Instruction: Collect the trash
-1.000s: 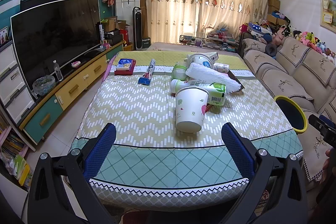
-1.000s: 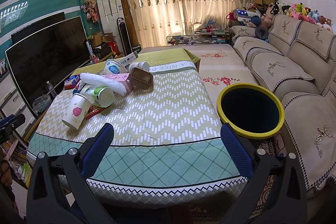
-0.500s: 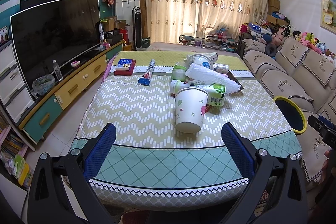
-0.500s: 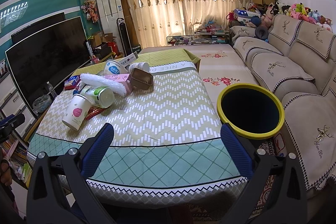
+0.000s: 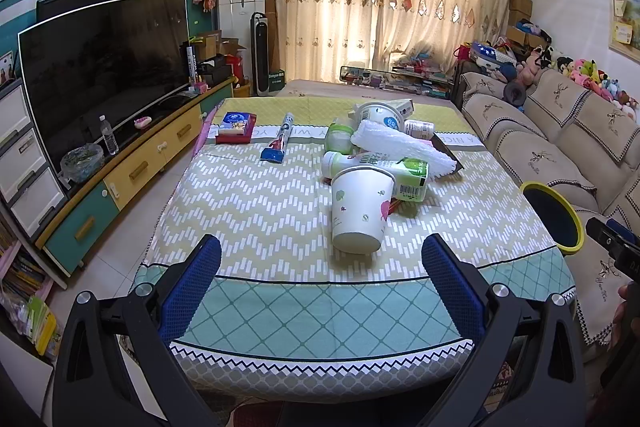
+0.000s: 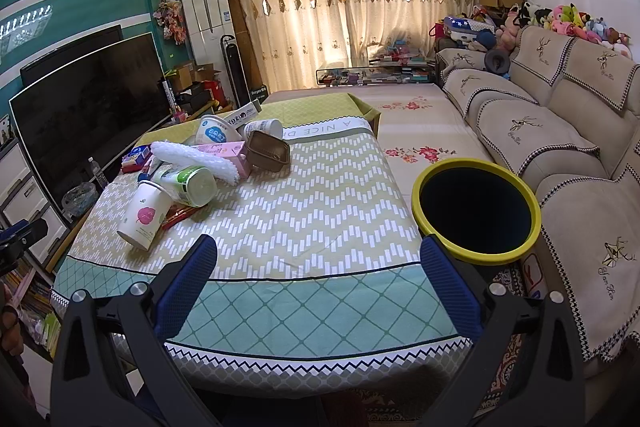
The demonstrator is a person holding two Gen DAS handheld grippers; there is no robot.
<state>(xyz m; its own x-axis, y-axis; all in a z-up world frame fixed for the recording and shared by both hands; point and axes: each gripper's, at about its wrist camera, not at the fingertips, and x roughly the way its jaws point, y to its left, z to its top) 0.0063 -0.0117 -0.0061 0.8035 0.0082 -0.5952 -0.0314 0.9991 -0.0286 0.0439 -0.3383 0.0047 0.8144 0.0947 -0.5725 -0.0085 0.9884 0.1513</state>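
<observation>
- The left gripper (image 5: 320, 251) hangs over the near edge of the table (image 5: 280, 307), its blue-padded fingers (image 5: 196, 279) spread wide with nothing between them
- The right gripper (image 6: 318, 251) sits over the same near edge, nearer the sofa (image 6: 560, 131); its jaws are also wide apart and hold nothing
- The trash lies in a heap on the chevron cloth, well ahead of both grippers
- A paper cup (image 5: 360, 207) with leaf and heart prints lies tipped over, its base toward the left wrist camera, its rim touching a green-labelled bottle (image 5: 380, 173) that lies on its side
- A white foam sheet (image 5: 400, 145) drapes across the heap; behind it stand a round tub (image 5: 378, 117) and a small can (image 5: 418, 128)
- A brown tray (image 6: 268, 151) and a pink carton (image 6: 224, 153) show in the right wrist view
- A yellow-rimmed bin (image 6: 478, 253) stands off the table's right side, between table and sofa
- A blue tube (image 5: 278, 143) and a tissue pack (image 5: 236, 125) lie apart, toward the television (image 5: 100, 67)
</observation>
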